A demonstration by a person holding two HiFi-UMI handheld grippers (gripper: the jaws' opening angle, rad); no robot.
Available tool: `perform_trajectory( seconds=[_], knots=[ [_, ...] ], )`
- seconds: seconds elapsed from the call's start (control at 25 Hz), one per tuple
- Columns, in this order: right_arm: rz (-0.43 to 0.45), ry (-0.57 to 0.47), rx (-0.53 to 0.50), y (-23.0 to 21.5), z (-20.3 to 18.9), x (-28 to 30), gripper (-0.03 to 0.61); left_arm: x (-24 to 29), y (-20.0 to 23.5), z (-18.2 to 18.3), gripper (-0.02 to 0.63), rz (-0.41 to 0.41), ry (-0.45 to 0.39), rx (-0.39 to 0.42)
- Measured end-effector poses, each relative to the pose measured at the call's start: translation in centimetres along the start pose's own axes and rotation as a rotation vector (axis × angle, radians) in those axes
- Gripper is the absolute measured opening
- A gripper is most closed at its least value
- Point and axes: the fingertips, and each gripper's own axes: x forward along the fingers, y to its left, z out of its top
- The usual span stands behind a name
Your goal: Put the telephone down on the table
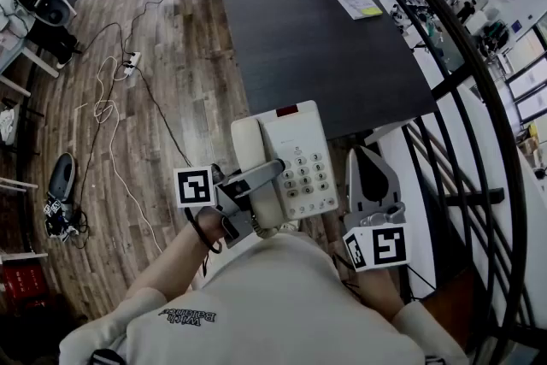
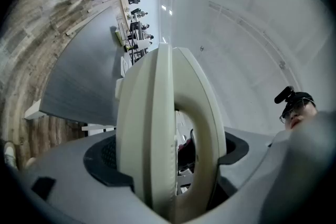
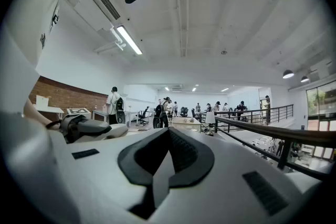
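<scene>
I hold the cream push-button telephone (image 1: 299, 158) in the air with the left gripper (image 1: 256, 184), its jaws clamped wide across the handset side. The telephone's long axis points away from me, toward the dark grey rectangular table (image 1: 325, 38), whose near edge lies just ahead (so I judge placement runs forward and down). The right gripper (image 1: 373, 184), jaws together and empty, hangs just right of the telephone.
</scene>
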Motion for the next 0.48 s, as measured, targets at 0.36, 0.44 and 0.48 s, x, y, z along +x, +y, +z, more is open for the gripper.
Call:
perform_trajectory(
  seconds=[0.36,0.44,0.48],
  knots=[
    [-0.033,-0.014,-0.013,-1.8,0.4,-1.2,0.002,1.5,0.1,-1.5,0.465,0.010,0.048,-0.011],
    [-0.035,-0.011,-0.014,-2.1,0.3,-1.2,0.002,1.9,0.1,-1.6,0.465,0.009,0.056,-0.005],
    [-0.036,-0.009,-0.015,-2.3,0.1,-1.2,0.002,2.1,0.1,-1.6,0.463,0.010,0.058,-0.006]
  ],
)
